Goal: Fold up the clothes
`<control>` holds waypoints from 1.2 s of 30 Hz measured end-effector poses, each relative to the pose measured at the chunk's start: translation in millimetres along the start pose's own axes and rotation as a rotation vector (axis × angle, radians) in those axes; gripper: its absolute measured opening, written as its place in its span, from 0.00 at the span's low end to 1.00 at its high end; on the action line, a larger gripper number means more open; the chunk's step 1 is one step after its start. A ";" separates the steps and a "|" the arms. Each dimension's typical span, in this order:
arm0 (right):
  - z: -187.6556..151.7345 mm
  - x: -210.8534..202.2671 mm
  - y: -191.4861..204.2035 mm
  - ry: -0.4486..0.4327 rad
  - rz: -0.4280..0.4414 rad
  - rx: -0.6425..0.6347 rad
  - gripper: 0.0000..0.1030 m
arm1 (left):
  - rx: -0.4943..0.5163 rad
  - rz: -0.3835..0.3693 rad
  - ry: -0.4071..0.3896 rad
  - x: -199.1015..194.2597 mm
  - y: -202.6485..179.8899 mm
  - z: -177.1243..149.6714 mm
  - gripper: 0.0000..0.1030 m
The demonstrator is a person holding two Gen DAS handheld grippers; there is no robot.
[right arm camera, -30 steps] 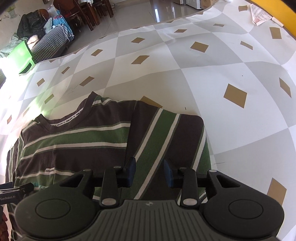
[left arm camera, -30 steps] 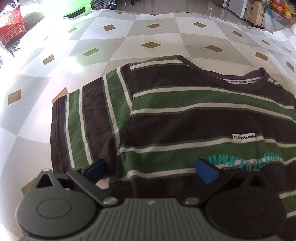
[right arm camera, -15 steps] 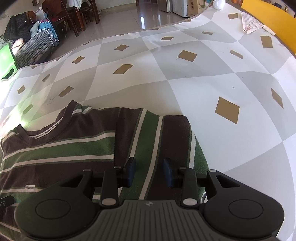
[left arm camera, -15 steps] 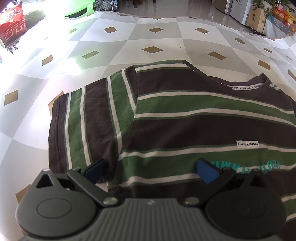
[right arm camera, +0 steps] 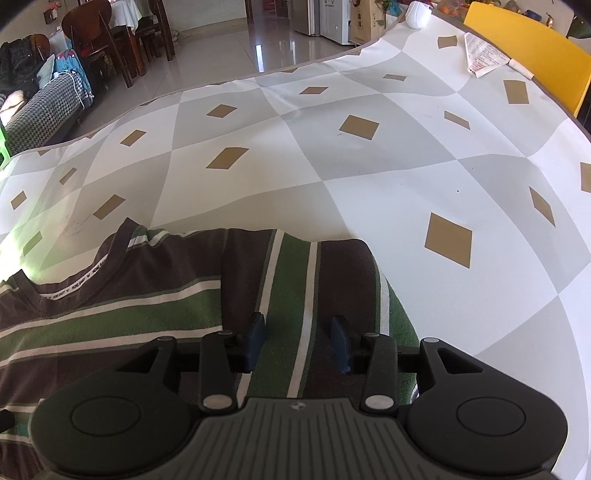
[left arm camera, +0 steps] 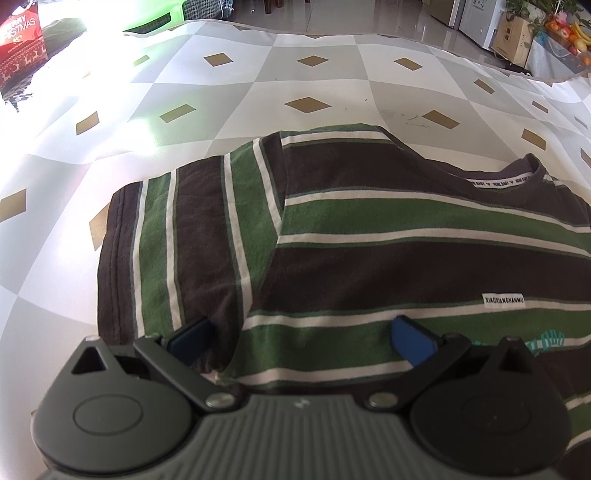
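A brown, green and white striped T-shirt lies flat on the table, collar away from me, a small white label on its chest. Its left sleeve spreads toward the table's left. My left gripper hovers wide open over the shirt's left side, near the armpit seam, its blue pads clear of the cloth. In the right wrist view the same T-shirt shows its right sleeve. My right gripper stands partly open just above that sleeve, nothing pinched between its pads.
The table wears a grey and white diamond-pattern cloth with wide free surface beyond the shirt. A folded paper and a yellow chair sit at the far right. A red printed bag stands far left. Dark wooden chairs stand beyond the table.
Both grippers have drawn back toward me and tilted up over the shirt, so more table shows ahead. Their jaw openings look unchanged. The shirt has not moved.
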State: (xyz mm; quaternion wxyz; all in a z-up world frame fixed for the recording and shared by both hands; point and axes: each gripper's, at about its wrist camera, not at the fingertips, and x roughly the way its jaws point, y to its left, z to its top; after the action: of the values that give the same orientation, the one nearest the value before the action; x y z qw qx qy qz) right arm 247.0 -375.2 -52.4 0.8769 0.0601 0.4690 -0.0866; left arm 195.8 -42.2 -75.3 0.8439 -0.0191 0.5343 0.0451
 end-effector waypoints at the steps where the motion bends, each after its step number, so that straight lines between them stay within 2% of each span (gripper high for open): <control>1: 0.5 -1.3 1.1 0.003 -0.002 -0.008 0.38 | 0.002 -0.001 0.003 -0.5 0.7 1.1 1.00; 5: 0.8 -15.0 8.5 -0.020 0.026 -0.049 0.38 | -0.055 -0.010 -0.020 -7.7 14.4 5.9 1.00; 8: -1.2 -25.4 20.3 -0.016 0.108 -0.100 0.39 | -0.085 -0.003 -0.028 -9.9 23.5 8.8 1.00; 11: -6.9 -31.4 35.1 0.027 0.226 -0.152 0.39 | -0.108 0.006 -0.019 -7.6 28.6 9.7 1.00; 15: -18.8 -33.9 52.2 0.075 0.312 -0.213 0.40 | -0.131 0.006 0.004 -2.4 30.4 9.9 1.00; 20: -30.2 -22.4 62.5 0.116 0.266 -0.273 0.40 | -0.141 0.034 0.007 2.2 33.0 9.6 1.00; 24: -29.6 -14.4 64.8 0.104 0.236 -0.278 0.42 | -0.149 0.057 0.009 5.9 35.2 9.3 1.00; 34: -28.0 -5.6 88.8 0.066 0.168 -0.319 0.59 | -0.166 0.090 0.014 11.5 41.6 10.0 1.00; 36: -27.7 -4.3 93.5 0.060 0.155 -0.326 0.59 | -0.178 0.089 0.017 12.0 45.1 10.3 1.00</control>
State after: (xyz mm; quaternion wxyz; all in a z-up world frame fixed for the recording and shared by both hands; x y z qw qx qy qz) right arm 241.6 -278.3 -61.9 0.8647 -0.0445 0.4967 0.0604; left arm 205.8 4.2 -81.0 0.8314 -0.0707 0.5358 0.1294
